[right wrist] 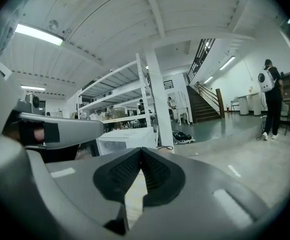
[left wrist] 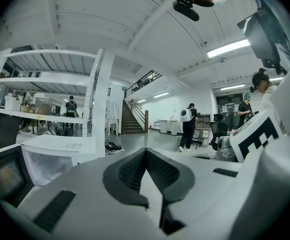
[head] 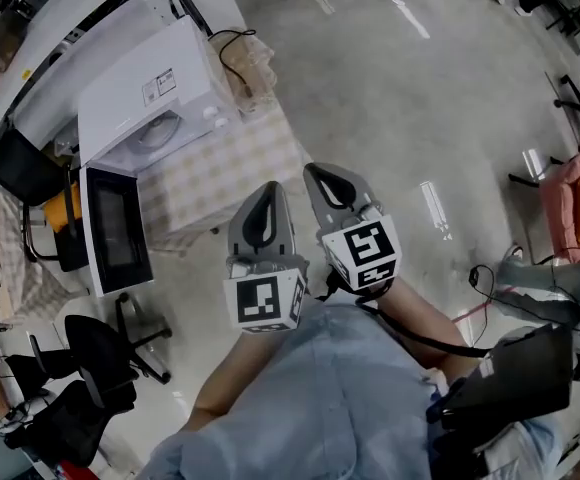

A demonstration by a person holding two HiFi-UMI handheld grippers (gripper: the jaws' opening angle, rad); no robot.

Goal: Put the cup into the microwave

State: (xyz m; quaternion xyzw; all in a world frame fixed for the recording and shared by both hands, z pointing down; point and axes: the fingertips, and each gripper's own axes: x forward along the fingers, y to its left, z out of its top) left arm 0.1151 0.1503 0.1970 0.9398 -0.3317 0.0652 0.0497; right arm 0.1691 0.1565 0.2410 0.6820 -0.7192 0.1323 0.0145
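Observation:
A white microwave [head: 145,98] stands on a table with a checked cloth [head: 235,163], its door [head: 115,230] swung open toward me. No cup shows in any view. Both grippers are held side by side in front of my body, short of the table's near edge. My left gripper [head: 269,188] is shut with nothing between its pads. My right gripper [head: 316,173] is shut and empty too. In the left gripper view the microwave [left wrist: 60,149] lies ahead to the left of the gripper [left wrist: 146,150]. In the right gripper view the microwave [right wrist: 127,139] is just beyond the gripper [right wrist: 141,149].
Black office chairs [head: 90,368] stand at the lower left beside the microwave door. A cable [head: 235,53] lies at the table's far end. White shelving [left wrist: 60,84] and a column [right wrist: 157,104] rise behind the table. People [left wrist: 187,126] stand far off near a staircase [left wrist: 132,119].

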